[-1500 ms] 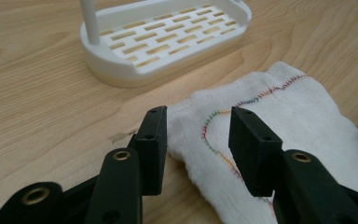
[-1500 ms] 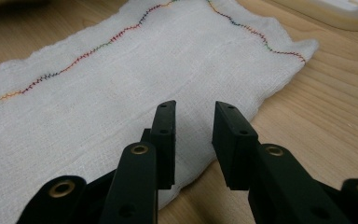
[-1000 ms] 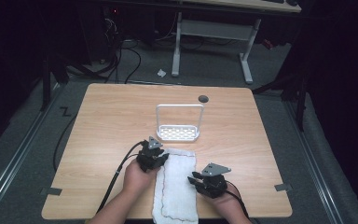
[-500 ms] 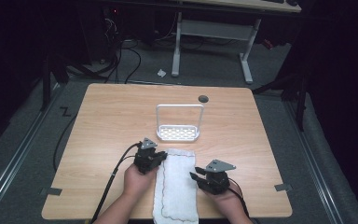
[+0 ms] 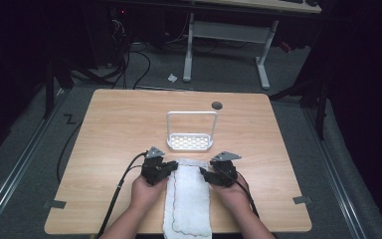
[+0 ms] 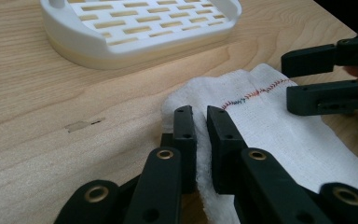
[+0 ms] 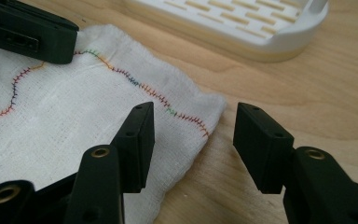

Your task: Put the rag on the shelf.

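A white cloth (image 5: pixel 189 199) with a multi-coloured stitched hem lies as a long strip on the wooden table (image 5: pixel 119 124), reaching the near edge. My left gripper (image 5: pixel 173 167) is at its far left corner. In the left gripper view its jaws (image 6: pixel 199 119) have just been closing and pinch a fold of the cloth (image 6: pixel 270 121). My right gripper (image 5: pixel 203 173) is at the far right corner. Its jaws (image 7: pixel 193 126) have just been opening and stand wide over the cloth's corner (image 7: pixel 186 107) without pressing it.
A white slotted rack (image 5: pixel 191 142) with a tall hoop handle stands just beyond the cloth, close to both grippers (image 6: pixel 140 28) (image 7: pixel 242 23). A small dark disc (image 5: pixel 217 105) lies near the table's far edge. Cables trail off the left side.
My right gripper has moved away from the person, up along the cloth's right edge to its far corner, and its jaws have spread. My left gripper has stayed at the far left corner.
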`<state>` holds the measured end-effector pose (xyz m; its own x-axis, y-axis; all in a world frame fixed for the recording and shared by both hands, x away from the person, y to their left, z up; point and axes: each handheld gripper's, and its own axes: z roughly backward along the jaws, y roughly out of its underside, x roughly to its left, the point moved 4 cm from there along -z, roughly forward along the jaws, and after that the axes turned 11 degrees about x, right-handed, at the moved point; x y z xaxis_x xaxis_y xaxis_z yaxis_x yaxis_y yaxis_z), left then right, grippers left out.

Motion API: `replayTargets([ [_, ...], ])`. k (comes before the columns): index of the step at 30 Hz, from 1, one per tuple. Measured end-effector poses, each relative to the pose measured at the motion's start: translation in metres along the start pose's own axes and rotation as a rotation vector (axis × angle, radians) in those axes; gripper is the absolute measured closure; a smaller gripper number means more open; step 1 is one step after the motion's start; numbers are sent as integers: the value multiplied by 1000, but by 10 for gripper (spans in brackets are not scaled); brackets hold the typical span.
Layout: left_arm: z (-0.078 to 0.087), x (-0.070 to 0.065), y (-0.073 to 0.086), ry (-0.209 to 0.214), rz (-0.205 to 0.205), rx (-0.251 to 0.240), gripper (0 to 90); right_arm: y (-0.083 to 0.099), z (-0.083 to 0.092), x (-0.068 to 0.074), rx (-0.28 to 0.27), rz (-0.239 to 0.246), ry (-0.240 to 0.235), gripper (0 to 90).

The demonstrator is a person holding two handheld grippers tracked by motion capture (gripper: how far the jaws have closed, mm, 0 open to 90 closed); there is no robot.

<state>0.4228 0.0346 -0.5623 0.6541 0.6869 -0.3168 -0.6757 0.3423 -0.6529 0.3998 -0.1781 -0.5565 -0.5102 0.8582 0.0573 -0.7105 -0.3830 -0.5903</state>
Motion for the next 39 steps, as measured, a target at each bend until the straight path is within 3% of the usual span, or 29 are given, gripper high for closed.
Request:
replayTargets([
  [3,0,0,0,0,-1,-1,828,1,-3,1,4,-9,-43,534],
  [5,0,0,0,-3,-2,0,828,2,-4,4,-2,12,-41,584],
  [15,0,-1,1,-6,-7,8,826,4,-5,7,-24,15,-100,780],
  [18,1,-2,1,1,-7,-3,827,4,-5,8,-30,23,-98,831],
  [22,4,-3,2,1,-16,-26,828,3,-1,9,-51,42,-80,845],
  [33,6,-7,2,-28,-43,-23,829,1,11,13,-116,77,-56,848],
  [39,16,-14,-5,-34,-48,-81,830,-1,22,15,-162,75,-53,848],
])
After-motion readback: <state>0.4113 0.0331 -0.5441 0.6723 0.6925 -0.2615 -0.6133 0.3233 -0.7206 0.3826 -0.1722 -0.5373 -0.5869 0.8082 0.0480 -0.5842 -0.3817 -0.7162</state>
